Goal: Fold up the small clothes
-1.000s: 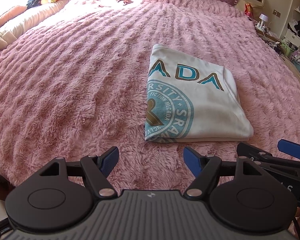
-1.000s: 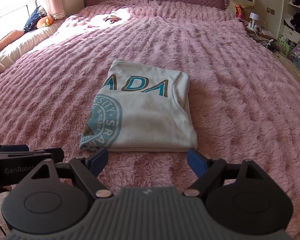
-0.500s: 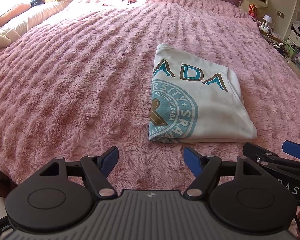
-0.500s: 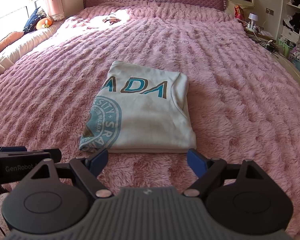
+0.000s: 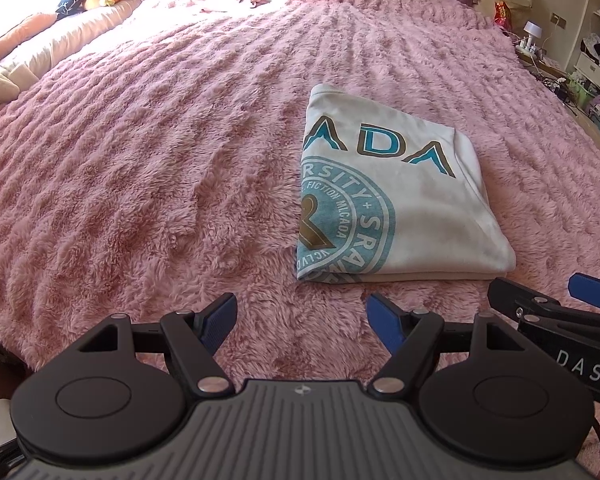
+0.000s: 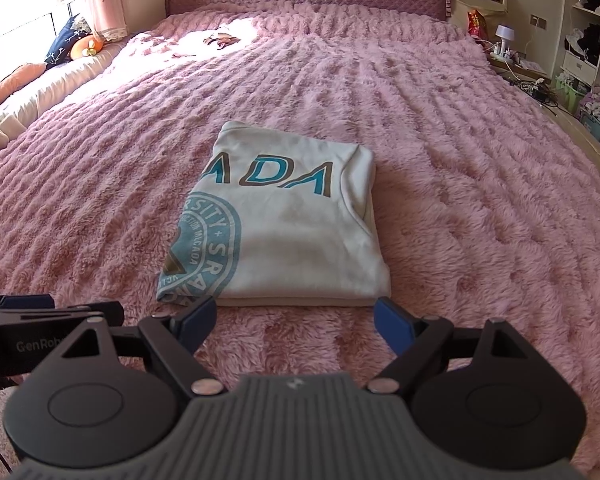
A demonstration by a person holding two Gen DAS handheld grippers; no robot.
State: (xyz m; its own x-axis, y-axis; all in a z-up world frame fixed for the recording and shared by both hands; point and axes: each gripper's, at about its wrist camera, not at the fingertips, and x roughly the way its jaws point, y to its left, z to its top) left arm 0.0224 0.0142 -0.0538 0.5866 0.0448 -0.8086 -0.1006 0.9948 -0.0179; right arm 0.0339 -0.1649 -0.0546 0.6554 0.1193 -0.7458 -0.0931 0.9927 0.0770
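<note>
both jaws apart and empty: left gripper (image 5: 302, 318), right gripper (image 6: 294, 320). shirt (image 6: 284, 232) lies folded in a neat rectangle on blanket (image 6: 460, 200) just ahead of right jaws. fold looks done, nothing left visible.

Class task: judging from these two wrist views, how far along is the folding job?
Done: the white T-shirt lies folded into a compact rectangle on the pink blanket. In hand: nothing; the left gripper and right gripper have open, empty jaws. Left: apparently nothing for this shirt.
</note>
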